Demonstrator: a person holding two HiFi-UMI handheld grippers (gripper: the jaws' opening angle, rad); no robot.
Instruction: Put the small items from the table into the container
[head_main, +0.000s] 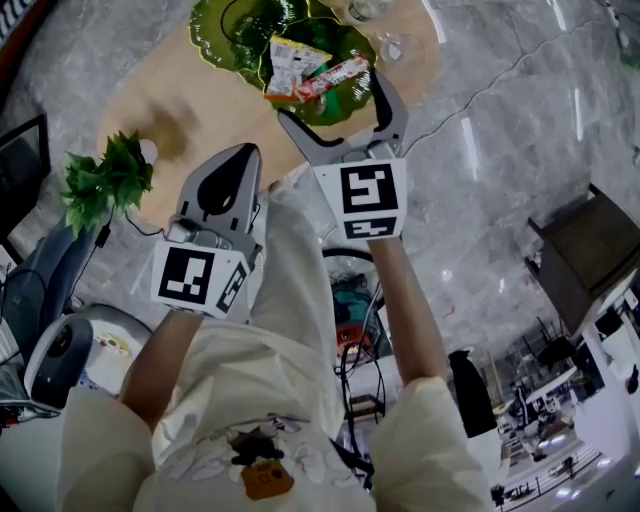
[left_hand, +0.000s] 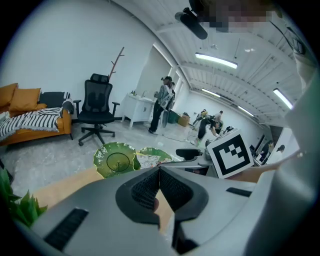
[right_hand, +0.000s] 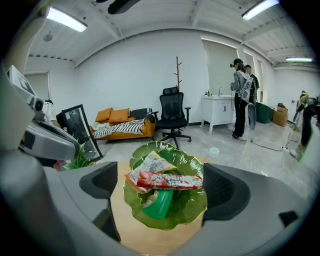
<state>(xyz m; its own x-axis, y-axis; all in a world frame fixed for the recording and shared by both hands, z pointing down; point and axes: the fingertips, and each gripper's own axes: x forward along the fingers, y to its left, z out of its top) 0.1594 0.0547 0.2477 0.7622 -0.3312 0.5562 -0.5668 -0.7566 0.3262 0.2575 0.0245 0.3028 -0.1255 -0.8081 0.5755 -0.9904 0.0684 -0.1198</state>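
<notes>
Lying in the green leaf-shaped dish (right_hand: 192, 214) on the wooden counter (head_main: 170, 95) are a red snack packet (right_hand: 170, 181), a pale packet (right_hand: 149, 164) partly under it and a green tube (right_hand: 159, 205). A second green dish (head_main: 232, 28) sits just beside it. The right tongs (right_hand: 162, 187) hover released, jaws wide apart, framing the filled dish. The left tongs (left_hand: 159, 172) are clenched jaw to jaw over the counter's near edge, near a leafy plant (head_main: 105, 180).

We can read no word or number with certainty. The red snack packet (right_hand: 170, 181) in the green leaf-shaped dish (right_hand: 199, 206) carries white print, too small for us to read. The right cube (head_main: 365, 192) and the left cube (head_main: 192, 276) show only black-and-white square markers.
</notes>
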